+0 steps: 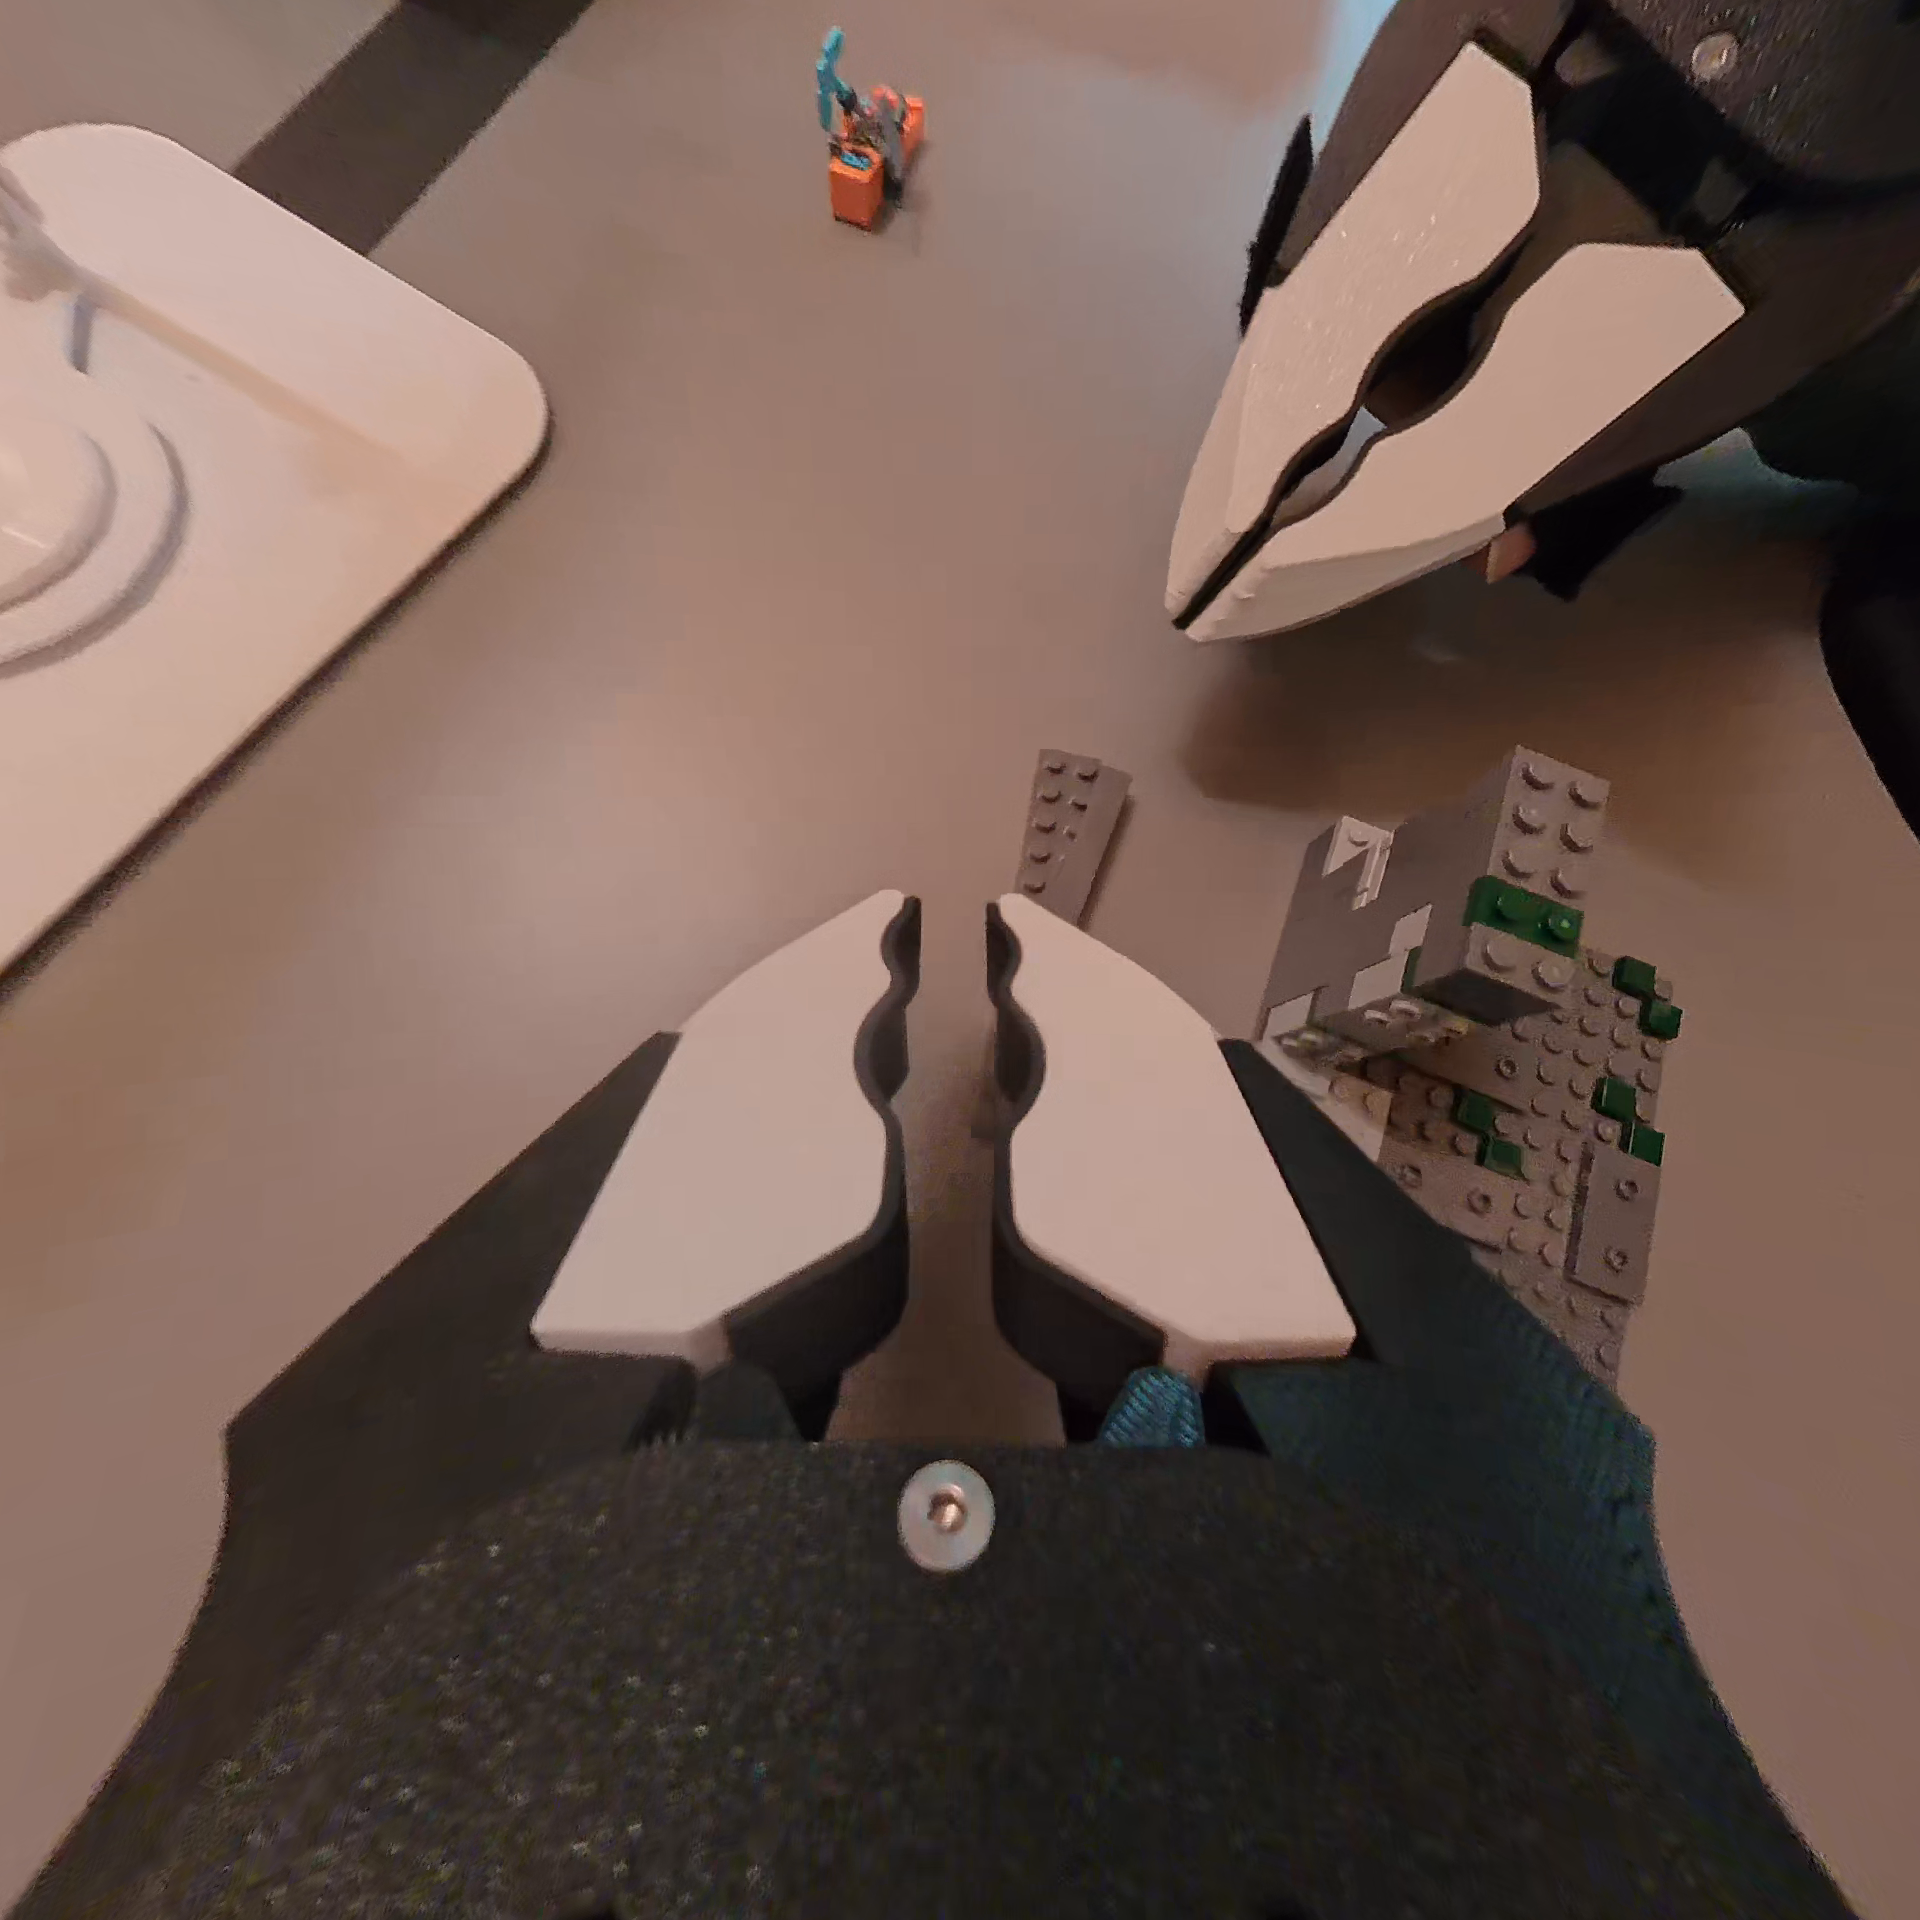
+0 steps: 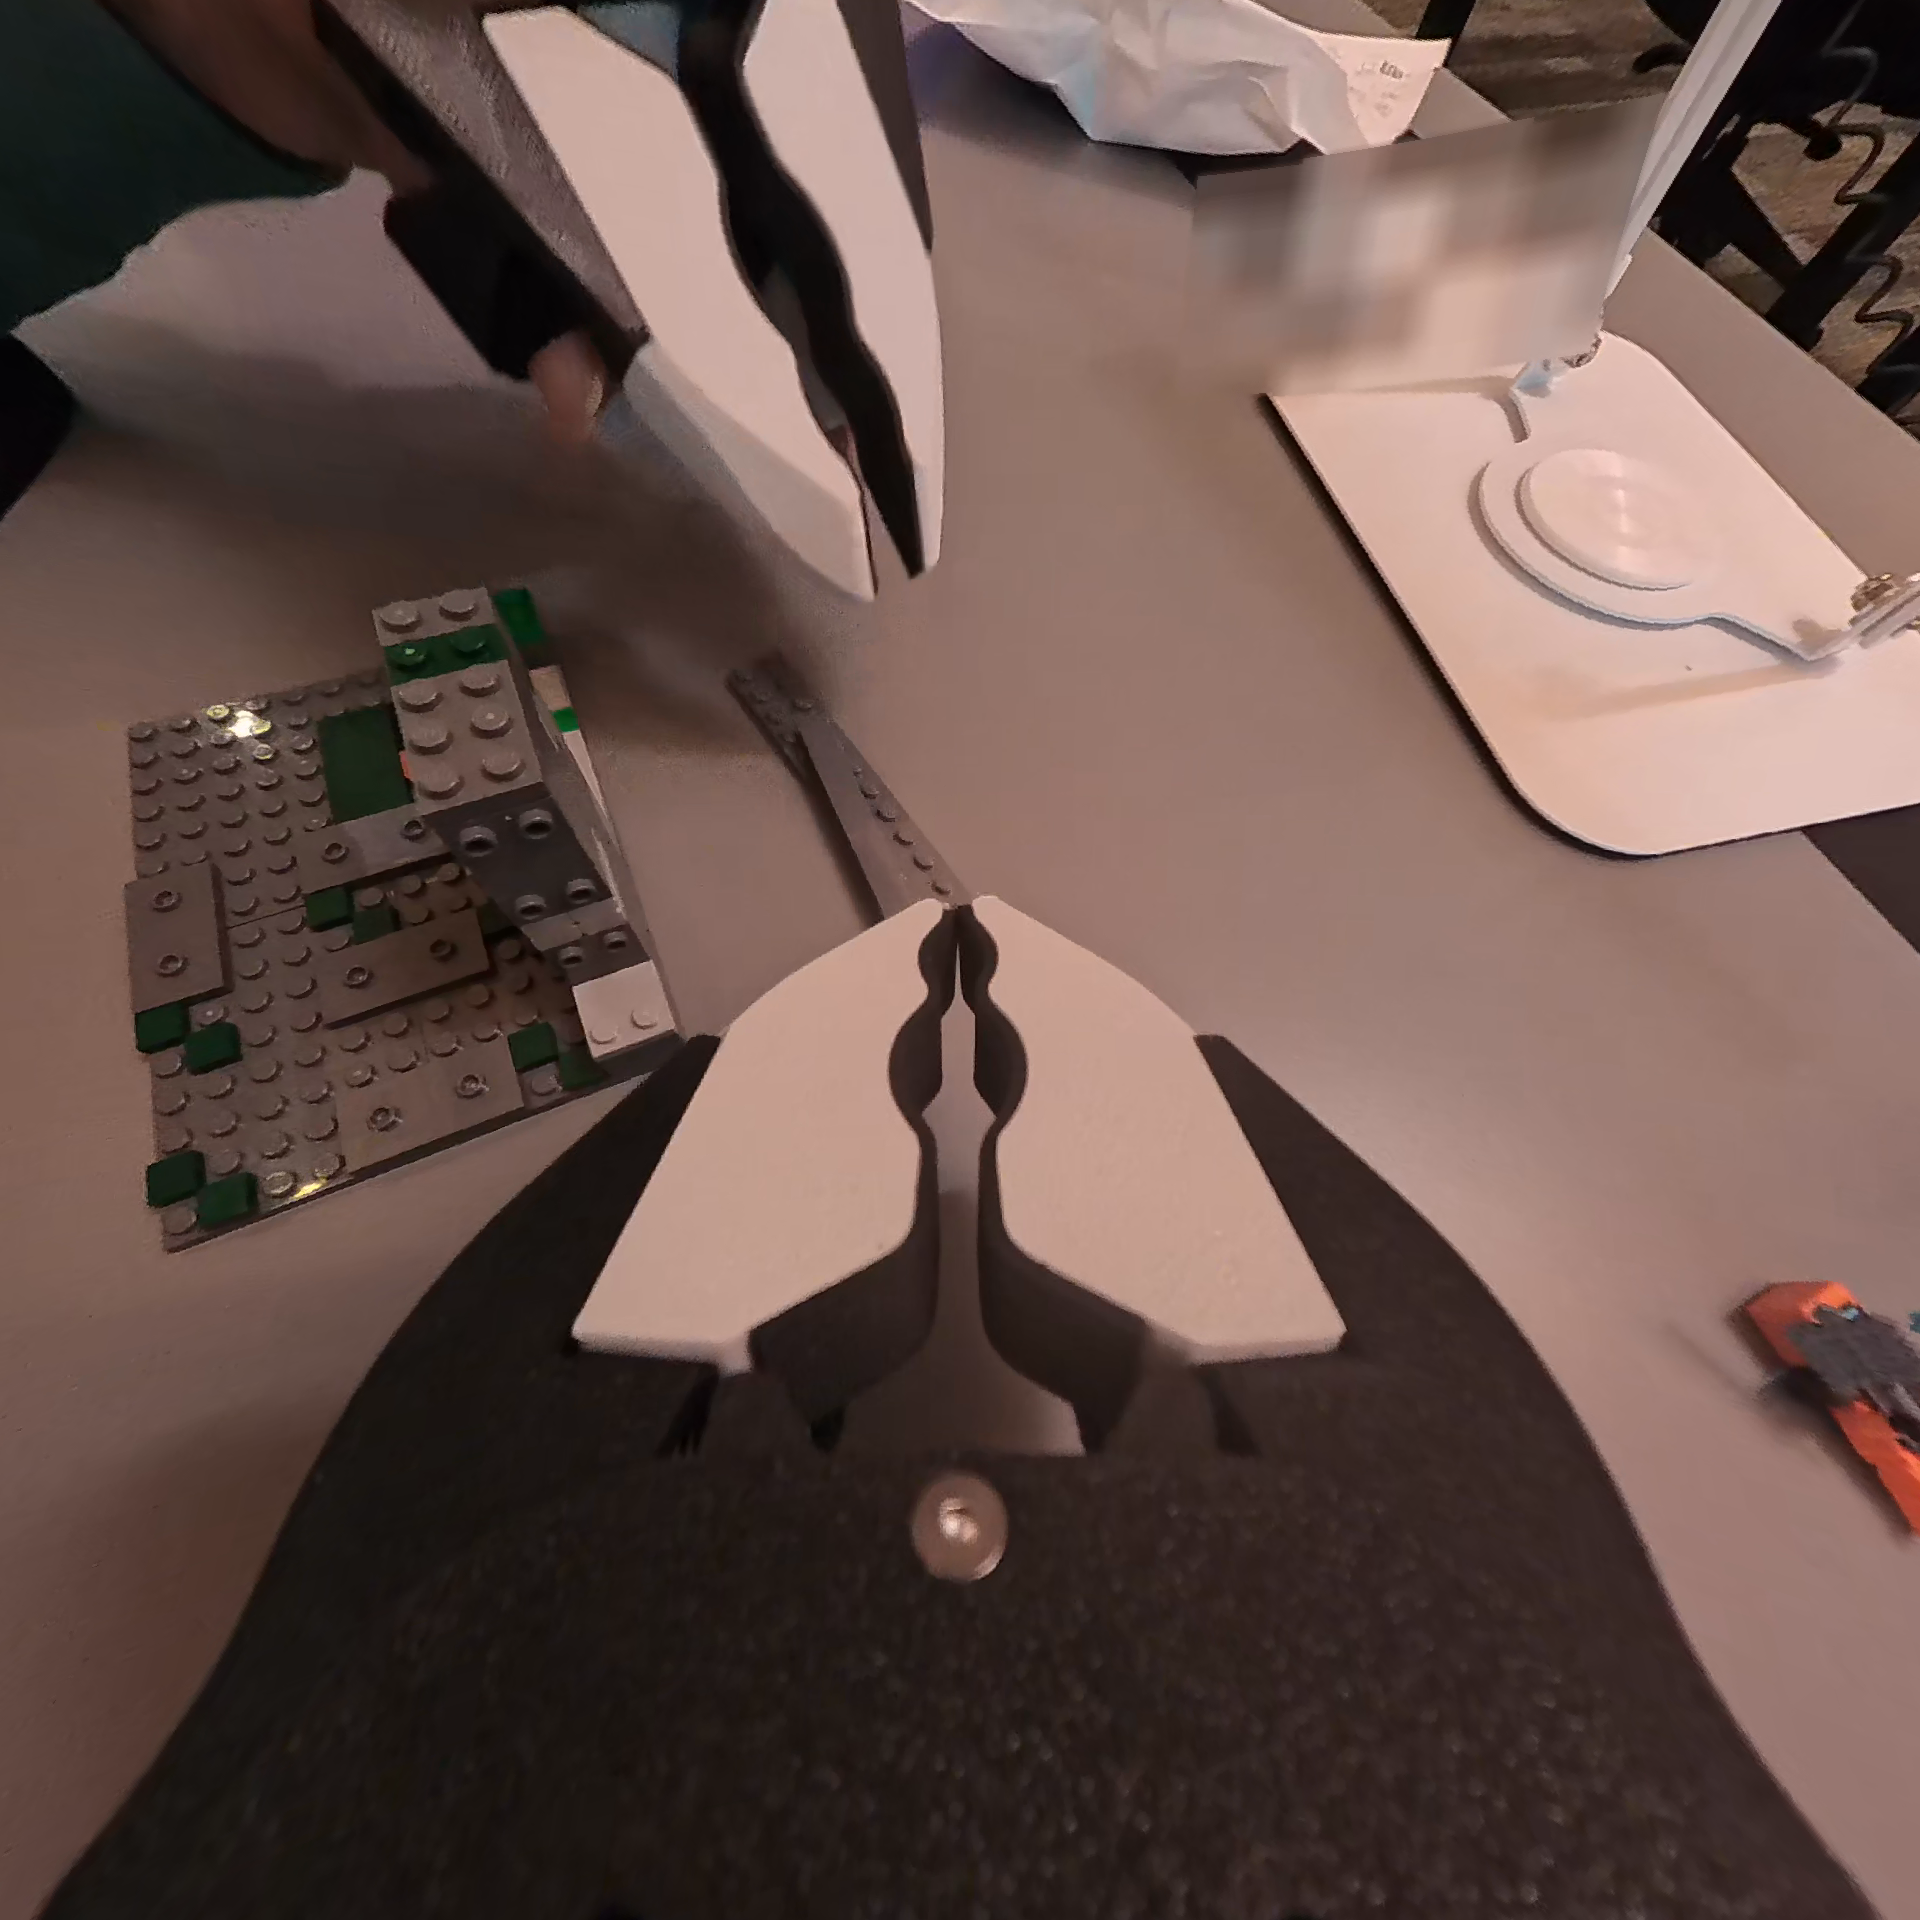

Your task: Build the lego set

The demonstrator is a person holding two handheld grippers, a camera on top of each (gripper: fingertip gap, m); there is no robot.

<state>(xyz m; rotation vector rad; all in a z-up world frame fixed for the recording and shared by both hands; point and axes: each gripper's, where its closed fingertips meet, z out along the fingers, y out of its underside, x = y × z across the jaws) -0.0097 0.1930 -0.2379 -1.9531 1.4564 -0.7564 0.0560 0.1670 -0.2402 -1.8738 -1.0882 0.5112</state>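
Observation:
A grey studded baseplate (image 2: 239, 831) with green tiles and a grey block tower (image 2: 468, 717) lies on the table; it also shows in the left wrist view (image 1: 1558, 1174). A long grey wedge plate (image 2: 852, 790) lies flat beside it and shows in the left wrist view too (image 1: 1070, 831). My left gripper (image 1: 954, 914) is open by a narrow gap, empty, and hovers over the near end of the plate. My right gripper (image 2: 956, 912) is shut and empty, above the table at the plate's other end. Each gripper shows in the other's view: the right (image 1: 1184, 613) and the left (image 2: 891, 577).
A white stand base (image 1: 260, 416) (image 2: 1610, 623) sits at one side of the table. A small orange, grey and teal lego build (image 1: 873, 145) (image 2: 1839, 1382) lies apart from the rest. Crumpled white paper (image 2: 1143, 73) is at the far edge.

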